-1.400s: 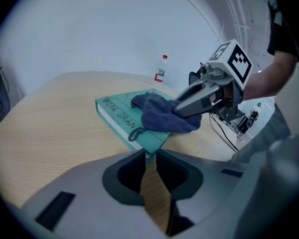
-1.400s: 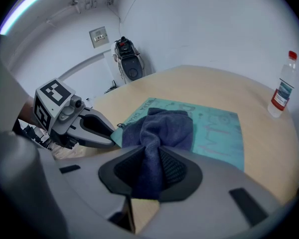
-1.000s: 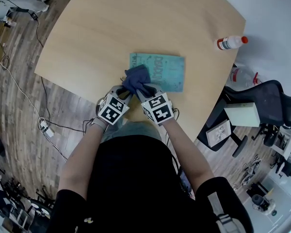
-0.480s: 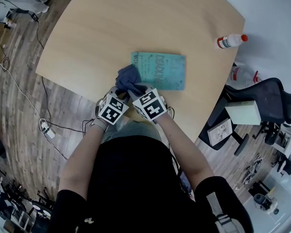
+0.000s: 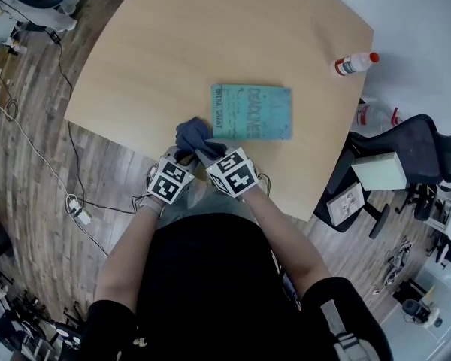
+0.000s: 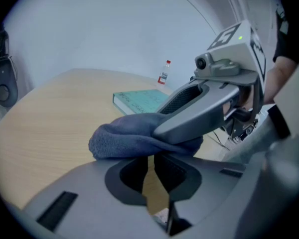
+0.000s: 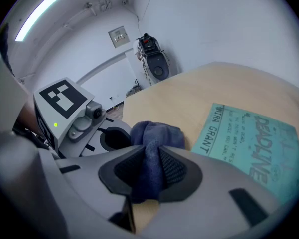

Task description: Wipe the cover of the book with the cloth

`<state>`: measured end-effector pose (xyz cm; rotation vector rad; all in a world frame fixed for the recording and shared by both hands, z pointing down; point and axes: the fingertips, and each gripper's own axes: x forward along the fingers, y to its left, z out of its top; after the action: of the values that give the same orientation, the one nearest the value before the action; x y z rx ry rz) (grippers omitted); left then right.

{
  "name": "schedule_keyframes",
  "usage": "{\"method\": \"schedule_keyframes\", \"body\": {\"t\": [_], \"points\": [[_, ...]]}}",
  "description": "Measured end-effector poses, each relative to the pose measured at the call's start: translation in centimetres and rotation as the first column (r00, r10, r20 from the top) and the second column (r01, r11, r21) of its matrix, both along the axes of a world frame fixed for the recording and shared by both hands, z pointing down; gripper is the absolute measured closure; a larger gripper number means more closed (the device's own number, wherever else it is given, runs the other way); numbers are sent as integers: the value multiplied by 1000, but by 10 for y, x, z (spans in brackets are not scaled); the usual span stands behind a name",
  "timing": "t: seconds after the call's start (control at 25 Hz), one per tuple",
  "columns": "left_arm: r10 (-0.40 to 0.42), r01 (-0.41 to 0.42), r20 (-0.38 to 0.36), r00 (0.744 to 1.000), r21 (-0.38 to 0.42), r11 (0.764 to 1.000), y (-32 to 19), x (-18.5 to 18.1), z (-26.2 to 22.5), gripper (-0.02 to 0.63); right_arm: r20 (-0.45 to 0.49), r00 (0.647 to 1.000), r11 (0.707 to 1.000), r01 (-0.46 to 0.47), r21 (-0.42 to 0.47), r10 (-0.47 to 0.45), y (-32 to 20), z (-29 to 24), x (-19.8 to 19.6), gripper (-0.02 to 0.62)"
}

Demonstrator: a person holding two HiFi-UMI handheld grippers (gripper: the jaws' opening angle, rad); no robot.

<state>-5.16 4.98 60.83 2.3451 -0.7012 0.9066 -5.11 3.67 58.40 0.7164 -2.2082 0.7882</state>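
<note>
Head view, book: teal paperback book (image 5: 252, 112) lies flat on the pale wooden desk (image 5: 173, 43); its cover title reads "DEADLINE".
Head view, cloth: dark blue cloth (image 5: 194, 135) is bunched on the desk just beside the book's near left corner, not on the cover.
Head view, bottle: white bottle (image 5: 353, 64) with a red cap sits near the desk's far right edge; its label is too small to read.
Left gripper view, left claw (image 6: 148, 158): jaws are nearly together, with the tips nipping the cloth's lower edge.
Right gripper view, right claw (image 7: 152, 168): pinches a fold of the cloth between ribbed pads.
Right gripper view, lettering: "MIRA GRANT" runs along the book's edge nearest the cloth.
</note>
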Motion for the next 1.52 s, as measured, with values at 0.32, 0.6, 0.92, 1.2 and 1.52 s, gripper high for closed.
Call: {"method": "schedule_keyframes", "body": {"t": [0.32,0.6,0.92,1.2,1.52], "points": [[-59,69,-105,993,99,993,7,-38,-63,566,91,991,987,-109,118,99,-3,-60,2,500],[-190,241,-258,947,184,953,-9,-68,-147,574,174,977,960,-159,230,120,-14,-139,12,500],[-317,481,-506,802,234,845,-31,-97,-252,580,259,959,910,-203,361,111,-22,-225,23,500],[-247,482,-522,816,379,790,-30,-100,-326,583,319,945,854,-220,471,68,-29,-297,24,500],[-188,477,-561,806,427,768,-23,-98,-363,584,316,948,820,-196,537,20,-30,-330,13,500]]}}
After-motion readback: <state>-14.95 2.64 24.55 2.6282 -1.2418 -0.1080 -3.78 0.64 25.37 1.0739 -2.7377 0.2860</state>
